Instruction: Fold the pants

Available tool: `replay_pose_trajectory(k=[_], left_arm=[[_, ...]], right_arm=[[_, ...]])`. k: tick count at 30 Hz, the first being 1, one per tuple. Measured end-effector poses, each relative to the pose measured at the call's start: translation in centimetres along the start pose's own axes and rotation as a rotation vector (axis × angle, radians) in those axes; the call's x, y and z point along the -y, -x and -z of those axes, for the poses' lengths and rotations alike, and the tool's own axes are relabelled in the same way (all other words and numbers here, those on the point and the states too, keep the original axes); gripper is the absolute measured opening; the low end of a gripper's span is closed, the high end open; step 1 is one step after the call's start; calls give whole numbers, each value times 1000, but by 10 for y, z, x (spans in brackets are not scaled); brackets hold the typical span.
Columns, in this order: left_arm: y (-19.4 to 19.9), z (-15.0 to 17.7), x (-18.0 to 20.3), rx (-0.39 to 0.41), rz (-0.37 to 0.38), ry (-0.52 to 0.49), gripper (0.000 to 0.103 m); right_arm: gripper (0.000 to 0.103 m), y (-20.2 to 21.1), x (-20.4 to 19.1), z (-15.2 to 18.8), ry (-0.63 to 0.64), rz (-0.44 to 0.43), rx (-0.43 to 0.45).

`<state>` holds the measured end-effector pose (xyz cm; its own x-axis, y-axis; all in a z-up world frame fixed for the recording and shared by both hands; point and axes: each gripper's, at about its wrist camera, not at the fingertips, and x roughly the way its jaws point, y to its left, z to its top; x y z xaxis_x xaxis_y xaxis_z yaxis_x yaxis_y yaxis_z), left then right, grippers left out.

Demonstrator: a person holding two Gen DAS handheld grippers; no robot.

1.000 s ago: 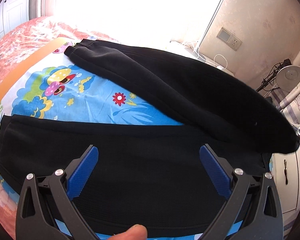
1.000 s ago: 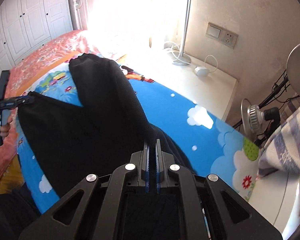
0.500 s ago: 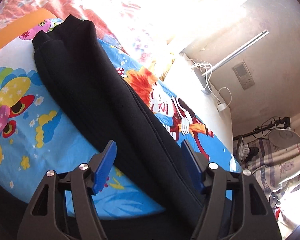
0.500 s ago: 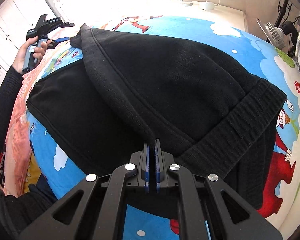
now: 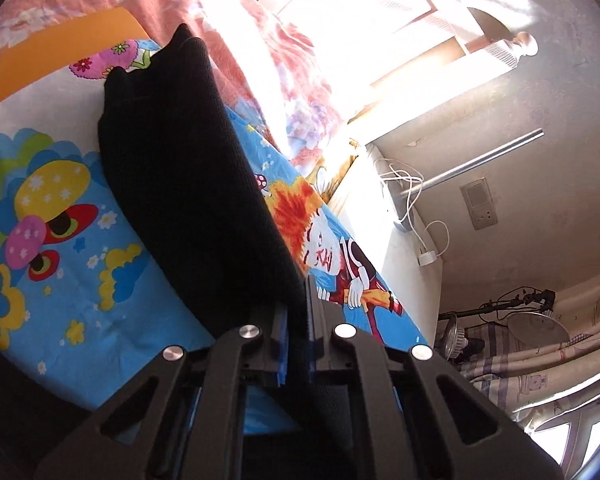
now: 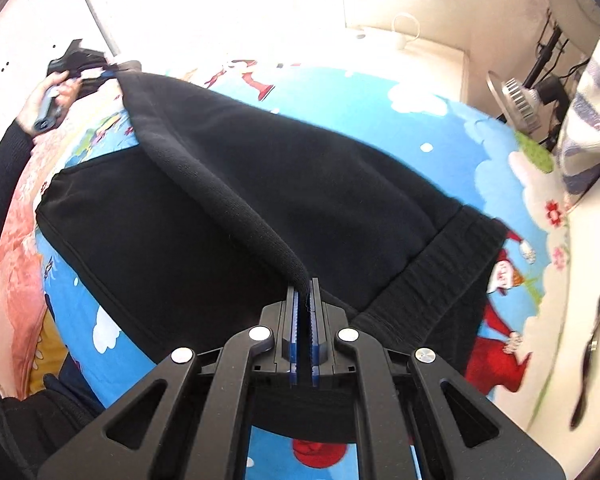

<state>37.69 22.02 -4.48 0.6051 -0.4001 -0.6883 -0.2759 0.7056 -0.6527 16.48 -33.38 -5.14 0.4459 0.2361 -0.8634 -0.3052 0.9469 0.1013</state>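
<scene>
Black pants lie on the cartoon bedsheet, one leg's edge running straight out from both pairs of fingers. Your right gripper is clamped on a fold near the waistband. Your left gripper, wide apart a second ago, has just closed on the leg's edge.

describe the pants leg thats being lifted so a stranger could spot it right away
On the bed's cartoon-print sheet lie black pants. One pants leg is raised into a ridge, pinched between the right gripper near the ribbed waistband and the left gripper at the far end. The other leg lies flat.
</scene>
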Motion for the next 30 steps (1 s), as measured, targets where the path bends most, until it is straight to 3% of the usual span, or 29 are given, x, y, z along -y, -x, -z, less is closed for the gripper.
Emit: replay_pose_trajectory(k=[3,5,8,10,13,14,15,16,17,18,21,24,30], left_arm=[[78,71,-25,55,20,-29,6],[102,124,-57,36,1,-11,6],[99,192,-111,-28,-46,54,6],[92,217,-136,-46,-43,91,6],[102,230,-142,-3,8,79,13],[106,231,-138,8,18,65,23],[109,231,-133,18,10,41,35],[113,230,-128,32,0,17,39],[114,227,-122,47,-5,-1,47],[116,225,-118,57,-15,-14,53],[114,222,-111,60,-24,-21,54],[107,219,-109,53,-59,-21,54],[98,215,-123,51,-85,25,53]], right_arm=[[6,14,11,17,-18,28,-16],[6,3,17,37,-28,56,-68],[6,-32,23,74,-54,59,-155],[7,-28,24,86,-96,63,-100],[17,-9,33,100,-242,18,-29],[19,-2,35,107,-287,0,-17],[30,4,37,113,-330,-15,-2],[60,10,41,119,-384,-9,17],[76,18,46,127,-441,20,51],[85,24,50,133,-484,32,70],[84,32,67,152,-641,-47,110],[74,25,82,159,-753,-99,119],[64,6,87,134,-782,-110,101]])
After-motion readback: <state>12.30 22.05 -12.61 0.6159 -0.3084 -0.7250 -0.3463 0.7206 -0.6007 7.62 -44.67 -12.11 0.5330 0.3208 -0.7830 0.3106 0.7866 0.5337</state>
